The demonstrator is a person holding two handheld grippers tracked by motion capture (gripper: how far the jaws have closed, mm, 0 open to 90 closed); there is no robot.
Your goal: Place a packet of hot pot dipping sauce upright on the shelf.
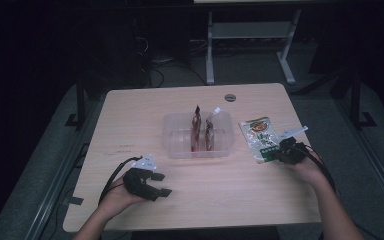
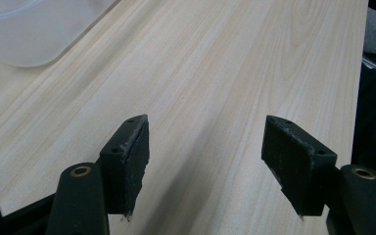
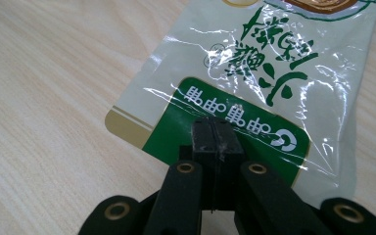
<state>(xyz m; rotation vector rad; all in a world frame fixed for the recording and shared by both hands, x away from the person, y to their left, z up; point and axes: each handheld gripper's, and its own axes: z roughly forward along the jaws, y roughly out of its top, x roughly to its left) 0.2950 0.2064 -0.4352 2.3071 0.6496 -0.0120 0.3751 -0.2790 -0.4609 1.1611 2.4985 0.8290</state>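
A white and green snack packet (image 1: 260,137) lies flat on the wooden table (image 1: 130,115), right of a clear plastic container (image 1: 172,145). My right gripper (image 1: 280,152) is at the packet's near end. In the right gripper view its jaws are pressed together (image 3: 214,127) on the green band along the near edge of the packet (image 3: 254,73). My left gripper (image 1: 162,184) rests near the table's front left, open, with bare wood between its pads (image 2: 210,161). A corner of the container (image 2: 29,29) appears far off in the left gripper view.
Two slim pouches stand upright inside the container, a dark red one (image 1: 196,130) and a brownish one with a white top (image 1: 211,127). A round grey cable port (image 1: 230,97) sits near the table's far edge. Dark floor and desk legs lie beyond.
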